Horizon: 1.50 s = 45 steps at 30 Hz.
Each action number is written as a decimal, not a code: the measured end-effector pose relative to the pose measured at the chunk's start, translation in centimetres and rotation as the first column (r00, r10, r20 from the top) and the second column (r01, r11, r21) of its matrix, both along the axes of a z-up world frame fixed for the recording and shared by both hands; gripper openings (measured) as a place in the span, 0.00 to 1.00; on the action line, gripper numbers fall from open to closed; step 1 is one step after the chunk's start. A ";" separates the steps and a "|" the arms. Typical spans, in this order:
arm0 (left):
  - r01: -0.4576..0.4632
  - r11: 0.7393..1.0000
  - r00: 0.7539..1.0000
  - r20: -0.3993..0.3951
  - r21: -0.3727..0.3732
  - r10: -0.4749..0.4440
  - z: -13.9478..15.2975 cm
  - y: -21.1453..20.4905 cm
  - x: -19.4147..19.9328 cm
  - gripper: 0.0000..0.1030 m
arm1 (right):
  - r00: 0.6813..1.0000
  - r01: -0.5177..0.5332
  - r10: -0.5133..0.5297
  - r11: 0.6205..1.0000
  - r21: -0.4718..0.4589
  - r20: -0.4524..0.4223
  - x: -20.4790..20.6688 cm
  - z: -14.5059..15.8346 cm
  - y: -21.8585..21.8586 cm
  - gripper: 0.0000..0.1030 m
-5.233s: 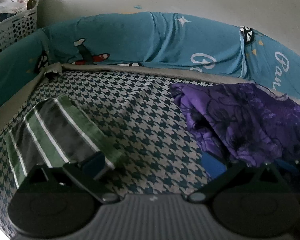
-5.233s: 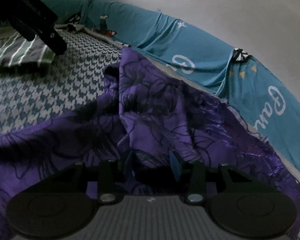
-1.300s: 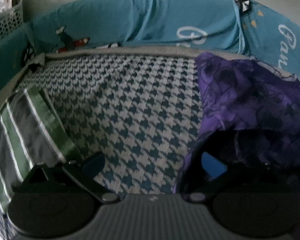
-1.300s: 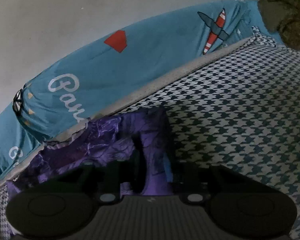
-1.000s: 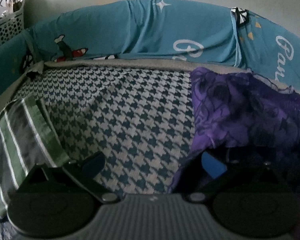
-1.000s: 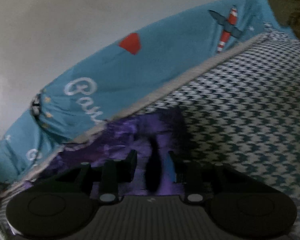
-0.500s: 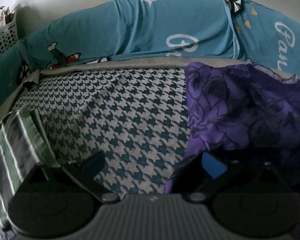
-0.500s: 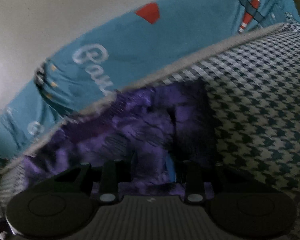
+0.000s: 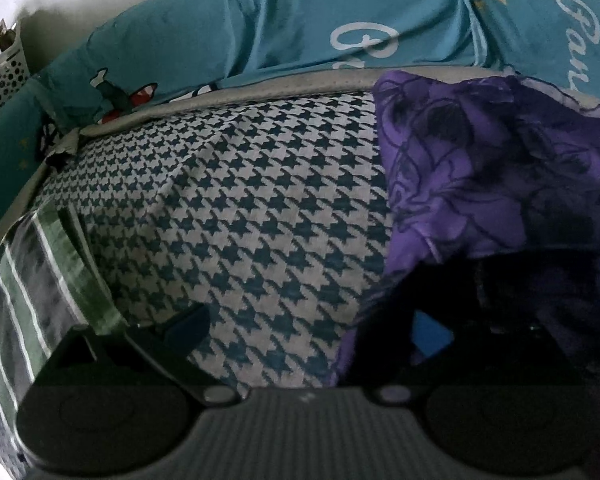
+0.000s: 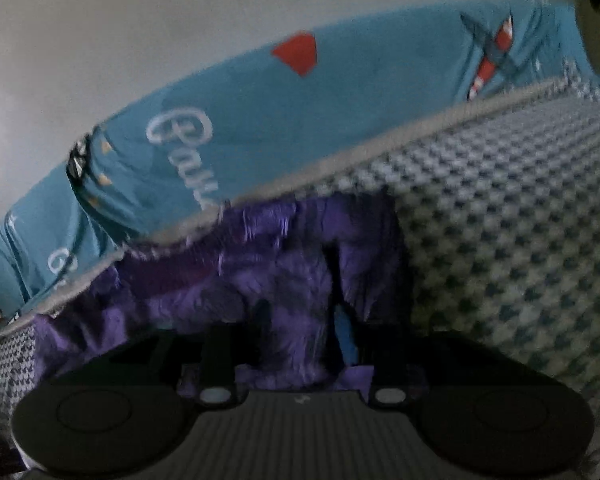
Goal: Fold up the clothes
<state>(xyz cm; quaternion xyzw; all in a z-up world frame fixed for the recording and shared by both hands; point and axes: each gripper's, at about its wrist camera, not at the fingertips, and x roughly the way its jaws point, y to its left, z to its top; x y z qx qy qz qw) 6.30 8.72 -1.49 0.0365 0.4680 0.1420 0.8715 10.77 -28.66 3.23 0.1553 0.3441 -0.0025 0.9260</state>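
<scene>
Crumpled purple floral garment (image 9: 480, 168) lies bunched on the houndstooth sheet (image 9: 240, 200).

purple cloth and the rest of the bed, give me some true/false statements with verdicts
1. The purple cloth lies on a houndstooth bed cover. True.
2. A green striped garment lies at the far left in the left wrist view. True.
3. The striped garment lies on top of the purple cloth. False: they are apart, with bare houndstooth cover between them.
4. The left gripper is clamped on the striped garment. False: its fingers stand wide apart.
5. The bumper behind the bed is plain red. False: it is teal with white lettering.
</scene>
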 end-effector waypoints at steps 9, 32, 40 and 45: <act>0.046 0.999 0.999 0.007 -0.010 -0.046 0.5 -1.1 -0.3 1.00 | 1.000 0.013 -0.014 0.999 -0.045 -0.003 -0.3 -0.1 -2.0 0.70; 0.141 0.989 0.990 0.009 -0.053 -0.141 0.7 -3.0 -1.0 1.00 | 0.991 0.086 -0.067 0.982 0.168 -0.114 0.3 -3.1 -6.1 0.83; 0.143 0.988 0.990 0.000 -0.060 -0.144 0.6 -3.0 -1.1 1.00 | 0.997 0.016 0.001 0.978 0.206 -0.082 1.1 -4.3 -4.6 0.92; 0.147 0.987 0.989 -0.002 -0.056 -0.148 0.5 -3.1 -1.1 1.00 | 0.997 -0.072 0.073 0.996 0.045 -0.032 1.5 -4.3 -2.1 0.74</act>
